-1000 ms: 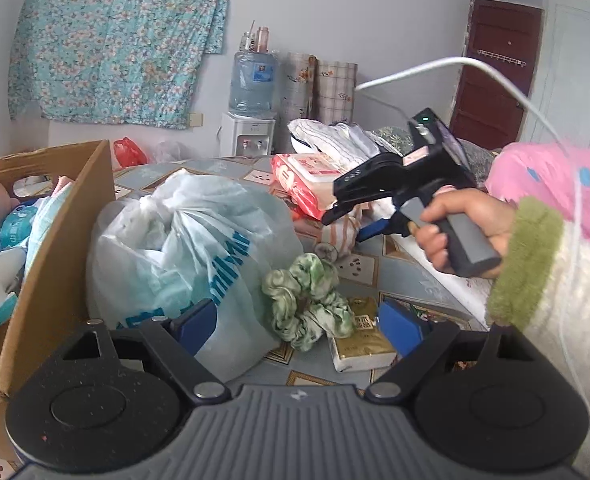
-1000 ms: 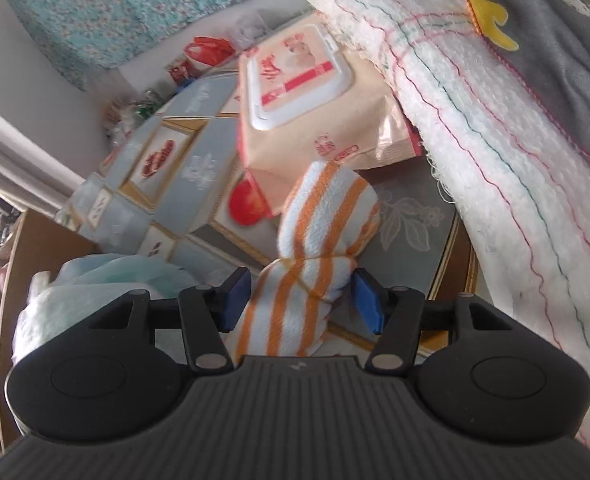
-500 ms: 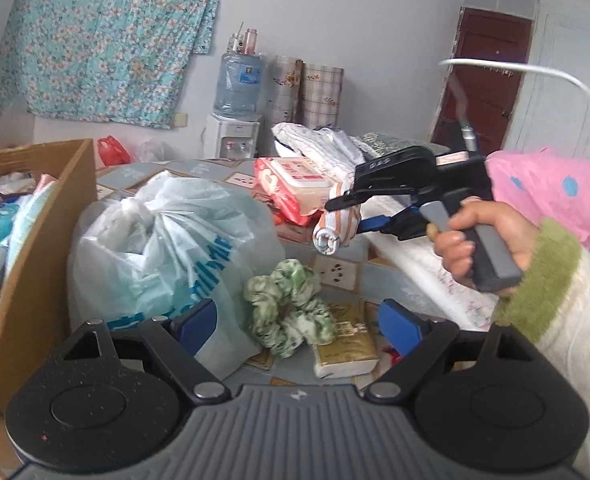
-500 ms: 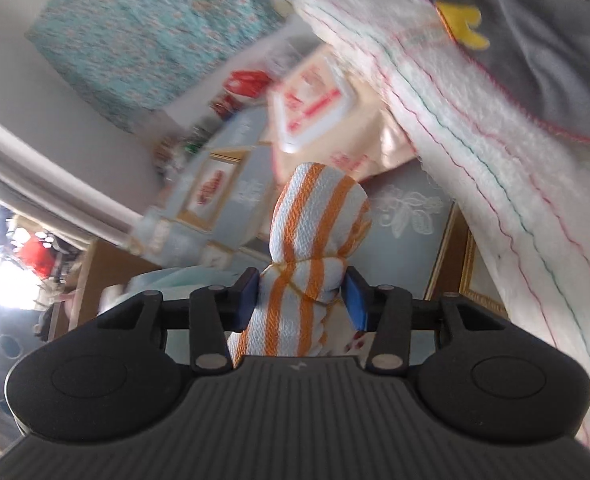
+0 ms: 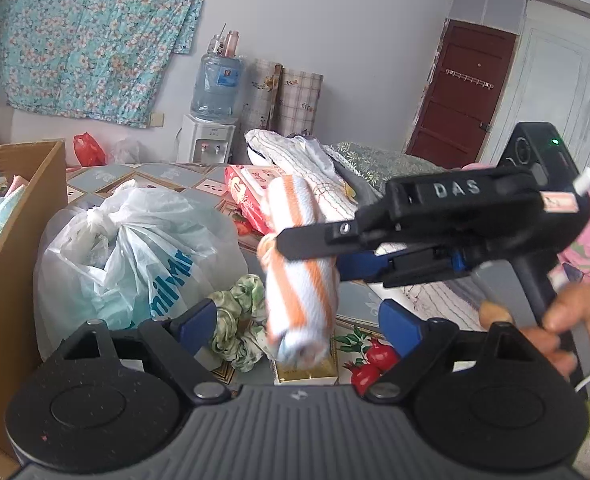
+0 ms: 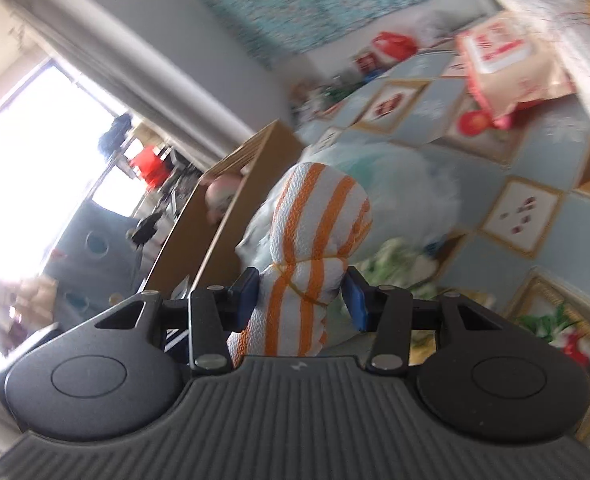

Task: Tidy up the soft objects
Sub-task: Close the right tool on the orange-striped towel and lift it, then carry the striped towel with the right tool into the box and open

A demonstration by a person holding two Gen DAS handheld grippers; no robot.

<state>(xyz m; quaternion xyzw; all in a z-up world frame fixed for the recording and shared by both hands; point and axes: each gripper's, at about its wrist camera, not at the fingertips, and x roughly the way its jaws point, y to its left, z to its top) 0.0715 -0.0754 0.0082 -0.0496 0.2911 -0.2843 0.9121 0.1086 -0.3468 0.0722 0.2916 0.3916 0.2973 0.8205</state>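
Right fingers [image 6: 301, 294] pinching orange-striped towel roll [image 5: 299, 268] at its tied waist, roll near upright, left fingers [image 5: 295, 320] wide, empty.

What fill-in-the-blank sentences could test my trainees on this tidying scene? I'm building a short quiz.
1. The right tool grips a rolled towel striped white and ____.
2. The left tool has its jaws wide and holds ____.
3. The cardboard box stands ____ of the tied plastic bag in the left wrist view.
4. The scrunchie on the table is white and ____.

Missing words: orange; nothing; left; green
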